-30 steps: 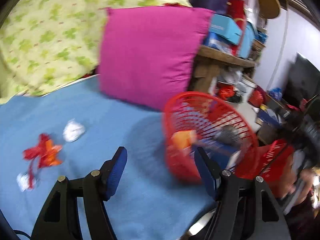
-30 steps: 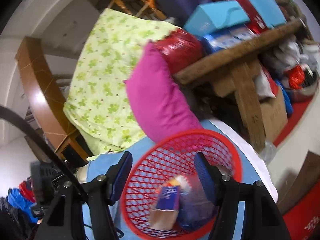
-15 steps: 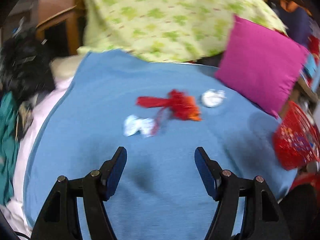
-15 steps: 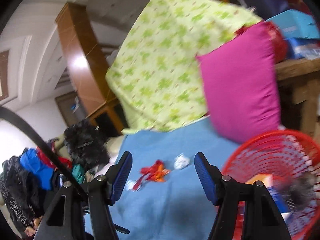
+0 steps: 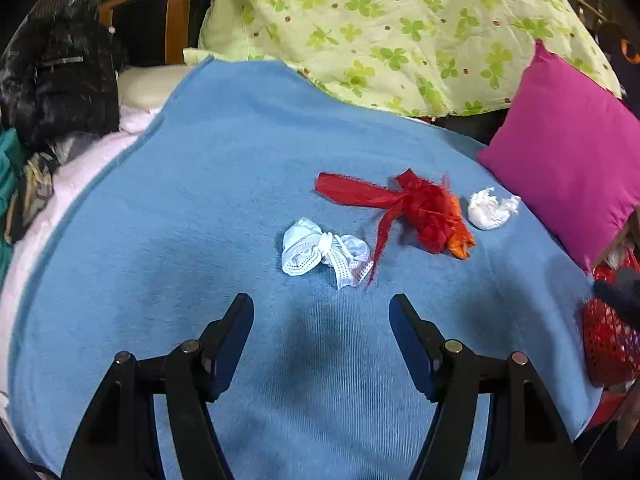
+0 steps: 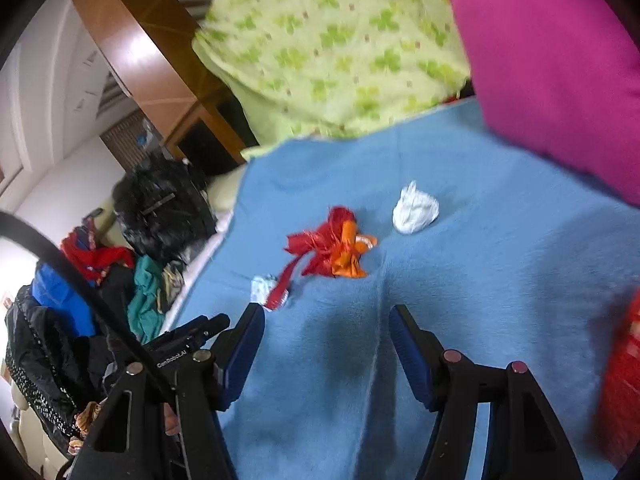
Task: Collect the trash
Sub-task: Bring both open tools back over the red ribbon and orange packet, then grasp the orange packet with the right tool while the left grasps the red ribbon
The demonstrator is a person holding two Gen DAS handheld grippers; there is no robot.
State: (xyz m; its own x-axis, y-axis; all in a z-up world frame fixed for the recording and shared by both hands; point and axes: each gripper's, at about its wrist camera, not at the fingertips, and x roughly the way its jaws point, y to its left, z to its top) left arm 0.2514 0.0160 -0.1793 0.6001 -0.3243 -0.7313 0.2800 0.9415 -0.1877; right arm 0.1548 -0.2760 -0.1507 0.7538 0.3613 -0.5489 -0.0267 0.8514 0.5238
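Note:
Three pieces of trash lie on the blue blanket (image 5: 224, 184). A white knotted mask (image 5: 320, 251) lies just ahead of my open, empty left gripper (image 5: 321, 312). A red and orange wrapper (image 5: 420, 210) lies beyond it, and a crumpled white tissue (image 5: 490, 209) lies to its right. In the right wrist view the wrapper (image 6: 334, 250), the tissue (image 6: 414, 209) and the mask (image 6: 262, 289) lie ahead of my open, empty right gripper (image 6: 326, 322). The red basket (image 5: 608, 344) stands at the right edge of the bed; its rim shows in the right wrist view (image 6: 622, 380).
A magenta pillow (image 5: 568, 148) leans at the right. A green clover-print quilt (image 5: 400, 28) is piled at the back. Black and coloured clothes (image 6: 100, 280) are heaped off the bed's left side by a wooden cabinet (image 5: 152, 8).
Both grippers have swung left, away from the red basket, and now face the trash on the blanket. The left gripper has come closer to the white mask. Both stayed open.

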